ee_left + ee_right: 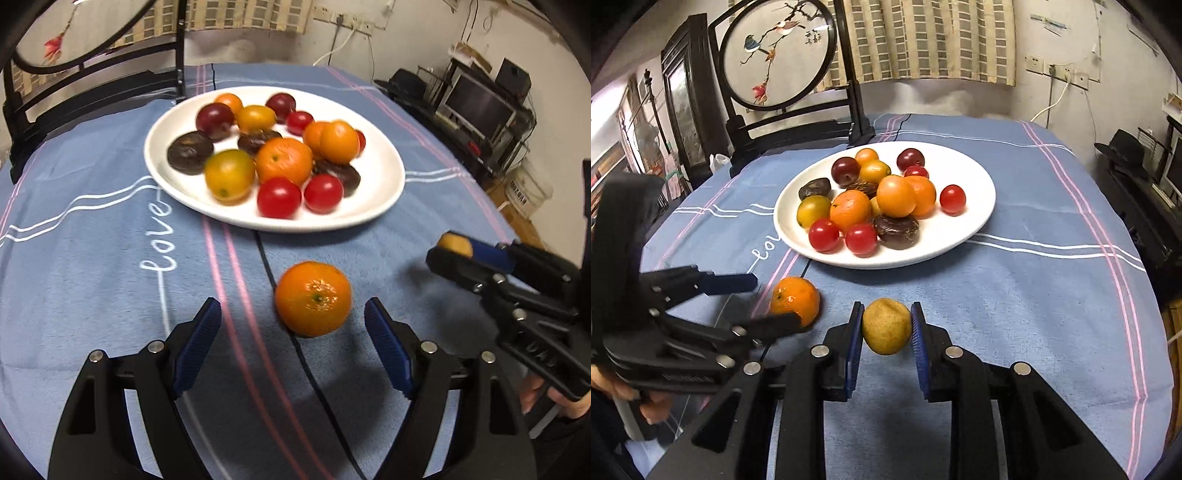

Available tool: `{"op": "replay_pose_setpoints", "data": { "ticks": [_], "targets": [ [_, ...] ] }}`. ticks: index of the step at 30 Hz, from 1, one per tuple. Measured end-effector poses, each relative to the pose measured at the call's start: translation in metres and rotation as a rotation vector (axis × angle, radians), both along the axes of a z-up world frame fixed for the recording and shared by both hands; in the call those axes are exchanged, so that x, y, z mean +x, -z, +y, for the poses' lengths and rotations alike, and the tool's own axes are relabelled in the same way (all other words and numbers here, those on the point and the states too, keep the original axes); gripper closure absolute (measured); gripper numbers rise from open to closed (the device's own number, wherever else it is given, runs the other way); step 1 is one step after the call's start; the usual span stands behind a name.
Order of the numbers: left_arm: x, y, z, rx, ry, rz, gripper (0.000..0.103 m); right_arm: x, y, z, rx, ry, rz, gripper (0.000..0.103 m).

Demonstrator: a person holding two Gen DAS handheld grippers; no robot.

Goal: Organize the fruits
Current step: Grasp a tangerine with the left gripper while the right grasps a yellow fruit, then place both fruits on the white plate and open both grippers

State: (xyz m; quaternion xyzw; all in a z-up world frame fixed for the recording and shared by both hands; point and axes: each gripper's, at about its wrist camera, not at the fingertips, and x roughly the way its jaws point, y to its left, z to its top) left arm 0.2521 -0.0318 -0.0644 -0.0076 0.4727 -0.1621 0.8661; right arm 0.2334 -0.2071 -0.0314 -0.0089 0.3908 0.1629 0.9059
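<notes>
A white plate (376,206) (975,221) on the blue tablecloth holds several fruits: oranges, red tomatoes, dark plums and brown ones. A loose orange (313,298) (795,300) lies on the cloth in front of the plate. My left gripper (293,317) (774,301) is open, with the orange lying just ahead of its blue pads and not touched. My right gripper (886,326) (452,245) is shut on a small yellow fruit (886,325) (455,244), held between its pads just above the cloth to the right of the orange.
A dark wooden stand with a round painted screen (779,55) rises at the table's far left edge. A shelf with a monitor (480,107) stands beyond the right edge. A hand (535,395) grips the right tool.
</notes>
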Motion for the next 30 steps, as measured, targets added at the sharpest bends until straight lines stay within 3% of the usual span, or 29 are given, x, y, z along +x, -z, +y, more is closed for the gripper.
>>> {"op": "replay_pose_setpoints", "data": {
  "ticks": [1,2,3,7,21,30],
  "targets": [
    [0.002,0.004,-0.002,0.001,0.002,0.009,0.042,0.001,0.001,0.001,-0.003,-0.003,0.002,0.077],
    [0.003,0.006,-0.003,0.000,0.010,0.013,0.047,-0.001,0.002,0.002,-0.005,-0.006,0.001,0.077],
    [0.003,0.005,-0.006,0.001,0.025,-0.003,0.060,-0.002,0.002,0.003,-0.008,-0.009,-0.001,0.077],
    [-0.004,0.000,-0.012,0.062,0.030,-0.039,0.061,-0.004,0.002,0.005,-0.007,-0.016,-0.007,0.077],
    [-0.017,-0.059,0.018,0.009,-0.028,-0.137,0.061,-0.002,-0.024,0.005,0.049,0.003,-0.087,0.078],
    [0.007,-0.087,0.033,0.002,-0.083,-0.186,0.061,0.020,-0.063,0.019,0.024,-0.024,-0.172,0.078]
  ]
}}
